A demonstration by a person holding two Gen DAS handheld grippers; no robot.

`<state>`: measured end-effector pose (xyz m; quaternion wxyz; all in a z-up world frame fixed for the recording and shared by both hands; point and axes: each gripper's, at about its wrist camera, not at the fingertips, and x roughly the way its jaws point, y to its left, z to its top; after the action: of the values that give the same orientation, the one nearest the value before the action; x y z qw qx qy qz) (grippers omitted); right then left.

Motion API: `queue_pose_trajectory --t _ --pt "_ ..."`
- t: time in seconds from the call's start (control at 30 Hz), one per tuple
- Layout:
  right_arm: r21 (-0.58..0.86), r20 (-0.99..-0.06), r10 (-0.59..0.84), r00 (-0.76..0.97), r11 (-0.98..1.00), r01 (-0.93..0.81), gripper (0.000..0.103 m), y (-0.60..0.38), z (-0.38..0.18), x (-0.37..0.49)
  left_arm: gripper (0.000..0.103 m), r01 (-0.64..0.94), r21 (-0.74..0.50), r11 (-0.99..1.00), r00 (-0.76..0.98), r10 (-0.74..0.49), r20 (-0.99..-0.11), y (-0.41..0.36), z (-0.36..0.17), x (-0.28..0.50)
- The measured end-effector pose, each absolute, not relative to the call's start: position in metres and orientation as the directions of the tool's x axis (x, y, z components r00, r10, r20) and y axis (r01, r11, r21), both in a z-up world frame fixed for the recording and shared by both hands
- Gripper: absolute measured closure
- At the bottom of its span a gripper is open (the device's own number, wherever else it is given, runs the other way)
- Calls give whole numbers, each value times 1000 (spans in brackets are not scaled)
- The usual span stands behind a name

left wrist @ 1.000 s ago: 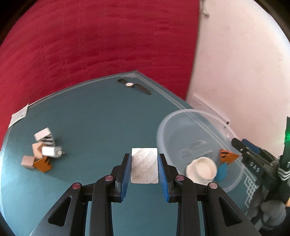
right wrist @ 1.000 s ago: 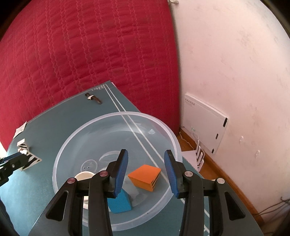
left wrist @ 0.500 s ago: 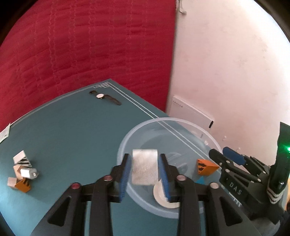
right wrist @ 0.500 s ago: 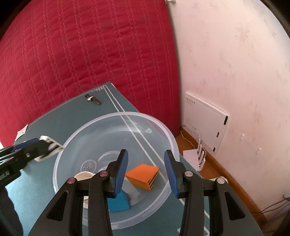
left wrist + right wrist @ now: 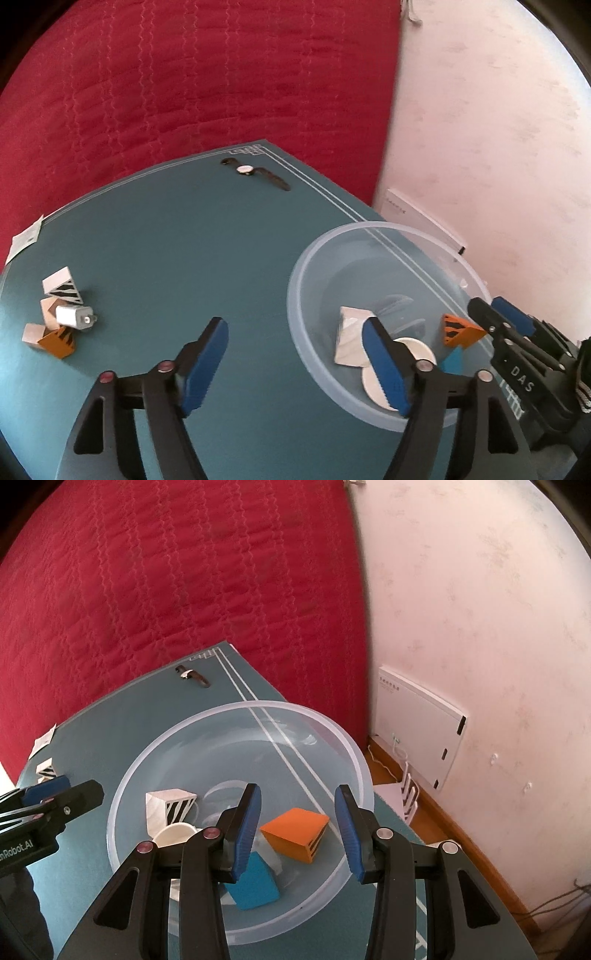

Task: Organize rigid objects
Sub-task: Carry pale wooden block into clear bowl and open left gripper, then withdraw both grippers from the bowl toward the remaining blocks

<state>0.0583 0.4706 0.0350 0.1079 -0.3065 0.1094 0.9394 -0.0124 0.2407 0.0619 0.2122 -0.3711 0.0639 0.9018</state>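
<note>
lying in the clear plastic bowl (image 5: 236, 716), the white zebra-striped block (image 5: 170, 806) sits at about 9 o'clock on the bowl's floor, free of any grip. the left gripper (image 5: 295, 360) has just been opening its jaws; they now stand wide apart with nothing between the pads, one finger over the teal mat (image 5: 177, 258), the other over the bowl's near rim. the right gripper (image 5: 297, 825) hangs over the bowl with its jaws parted and empty, the pads pressing on nothing. an orange block (image 5: 295, 834) lies below the gap between them, and a blue block (image 5: 253, 884) lies at 6 o'clock in the bowl, near a round white piece (image 5: 173, 832). on the mat at 9 o'clock in the left wrist view, a small cluster of blocks (image 5: 59, 314) lies well apart from the bowl. a wristwatch (image 5: 255, 173) lies at 12 o'clock near the mat's far edge.
</note>
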Motion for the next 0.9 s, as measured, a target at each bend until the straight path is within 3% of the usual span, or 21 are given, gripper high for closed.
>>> queue_pose_trajectory --t 0.27,0.9 --pt "106 -583 157 -797 -958 -267 57 462 37 63 5 -389 -5 -921 -676 289 -677 229 60 -9" --pt "32 -537 148 -830 -980 -196 49 406 51 67 2 -185 -26 -982 -727 155 -669 153 57 -28"
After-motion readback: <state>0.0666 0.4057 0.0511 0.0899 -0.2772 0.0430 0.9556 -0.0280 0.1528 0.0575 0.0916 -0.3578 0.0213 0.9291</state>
